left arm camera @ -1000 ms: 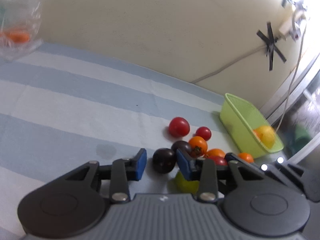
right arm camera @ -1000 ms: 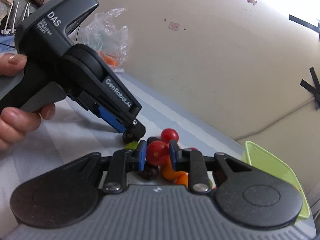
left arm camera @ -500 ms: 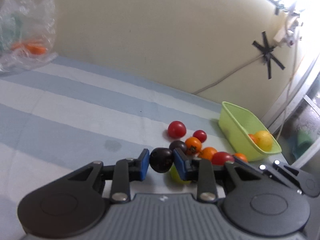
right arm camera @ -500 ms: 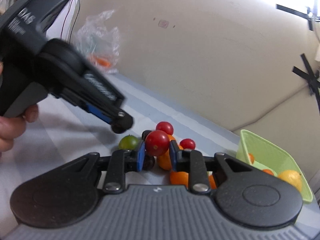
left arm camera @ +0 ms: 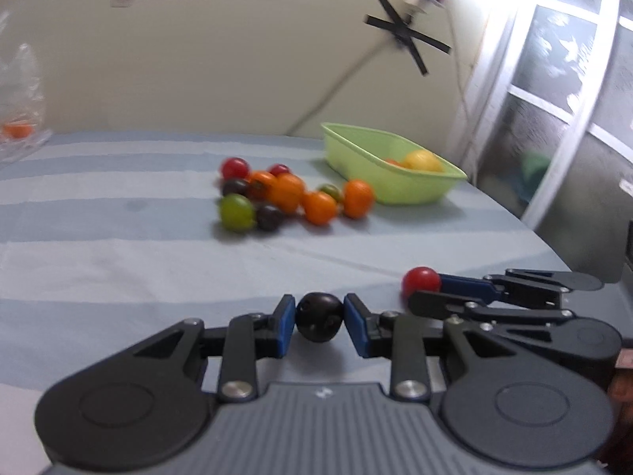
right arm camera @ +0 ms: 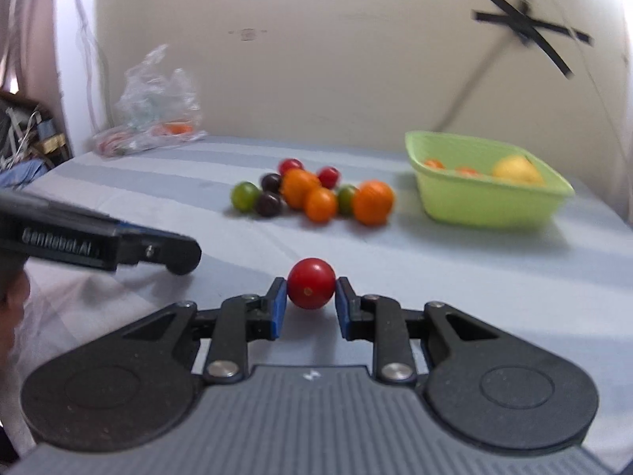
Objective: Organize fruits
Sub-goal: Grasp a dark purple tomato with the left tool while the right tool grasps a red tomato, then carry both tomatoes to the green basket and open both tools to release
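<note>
1. Between the blue pads of the left hand-held gripper (left arm camera: 319,318) sits a dark purple tomato (left arm camera: 319,316), clamped from both sides and carried clear of the striped cloth on the table (left arm camera: 99,245).
2. Just to its right, the right hand-held gripper (right arm camera: 308,297) is clamped on a red tomato (right arm camera: 311,283); the left wrist view shows that same red fruit pinched at the tip of the neighbouring tool.
3. Both held fruits are well apart from the loose pile (right arm camera: 312,192), which lies farther off toward the wall.
4. Done so far, as I judge it: the green basket (right arm camera: 490,206) already holds a yellow fruit (right arm camera: 516,168) and a few small orange ones, so some sorting has taken place.
5. Left to do: the pile on the cloth has orange, red, green and dark tomatoes touching one another, roughly ten in all, though blur makes an exact count unsure.
6. Whether the two held fruits belong in the basket or in separate colour groups cannot be told; the task only says to organize.
7. A clear plastic bag (right arm camera: 158,107) with something orange inside rests near the wall on the far left and appears untouched.
8. My estimate is that the job is in an early-to-middle stage, with most fruit not yet placed.
</note>
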Demonstrator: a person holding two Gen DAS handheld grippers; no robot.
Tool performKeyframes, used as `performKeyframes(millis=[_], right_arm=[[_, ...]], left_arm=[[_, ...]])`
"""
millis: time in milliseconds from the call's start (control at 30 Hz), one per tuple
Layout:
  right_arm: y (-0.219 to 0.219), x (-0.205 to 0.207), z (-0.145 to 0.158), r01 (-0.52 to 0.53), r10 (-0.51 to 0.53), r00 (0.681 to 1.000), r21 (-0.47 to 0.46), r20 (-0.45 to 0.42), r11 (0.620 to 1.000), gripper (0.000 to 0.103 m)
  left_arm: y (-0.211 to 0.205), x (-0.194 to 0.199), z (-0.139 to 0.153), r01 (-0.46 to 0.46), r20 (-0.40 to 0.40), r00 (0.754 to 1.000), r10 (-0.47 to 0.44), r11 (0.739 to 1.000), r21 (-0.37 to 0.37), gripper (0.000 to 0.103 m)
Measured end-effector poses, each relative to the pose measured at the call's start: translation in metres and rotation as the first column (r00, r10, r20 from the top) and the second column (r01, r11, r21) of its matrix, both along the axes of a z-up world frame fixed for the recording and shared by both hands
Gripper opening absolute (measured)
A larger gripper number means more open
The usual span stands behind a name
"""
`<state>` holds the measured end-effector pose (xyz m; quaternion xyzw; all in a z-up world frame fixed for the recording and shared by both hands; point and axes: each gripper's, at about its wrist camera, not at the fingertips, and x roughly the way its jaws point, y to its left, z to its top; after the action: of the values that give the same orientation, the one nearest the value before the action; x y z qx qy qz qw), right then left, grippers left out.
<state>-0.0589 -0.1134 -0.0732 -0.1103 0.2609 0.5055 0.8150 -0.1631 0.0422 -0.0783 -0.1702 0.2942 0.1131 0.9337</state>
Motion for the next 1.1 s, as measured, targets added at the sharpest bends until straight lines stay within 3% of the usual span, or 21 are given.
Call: performKeyframes(millis=[367, 467, 600, 700, 933, 1100], right_arm=[[-0.004, -0.005, -0.008, 0.009, -0.009, 1.0, 0.0, -0.009, 1.0, 0.035], [-0.005, -0.006, -0.008, 0.017, -0.017, 1.0, -0.002, 0.001, 1.0, 0.035], [-0.003, -0.011, -0.009, 0.012, -0.011, 1.0, -0.015, 0.028, 1.0, 0.029], [-0.004, -0.013, -0.009, 0.011, -0.011, 0.999, -0.009, 0.045, 1.0, 0.029], [-0.016, 0.009, -0.006, 0.057, -0.052, 0.996, 0.077, -0.067, 0.995, 0.029], [-0.022, 0.046, 0.012, 0.1, -0.084, 0.992, 0.168, -0.098, 0.981, 0.029]], left_arm=[[-0.021, -0.002, -0.007, -0.03, -0.024, 0.999, 0.034, 0.989, 0.147, 0.049], [-0.022, -0.003, -0.008, -0.024, -0.024, 0.999, 0.028, 0.988, 0.154, 0.045], [-0.025, 0.0, -0.009, 0.01, -0.025, 1.0, -0.006, 0.988, 0.156, 0.028], [-0.031, 0.003, -0.009, 0.012, -0.031, 0.999, -0.006, 0.983, 0.183, 0.028], [-0.012, 0.015, 0.005, 0.017, 0.01, 1.0, -0.017, 0.997, 0.075, 0.028], [0.013, 0.055, 0.04, 0.065, 0.076, 0.995, -0.065, 0.998, 0.008, 0.028]])
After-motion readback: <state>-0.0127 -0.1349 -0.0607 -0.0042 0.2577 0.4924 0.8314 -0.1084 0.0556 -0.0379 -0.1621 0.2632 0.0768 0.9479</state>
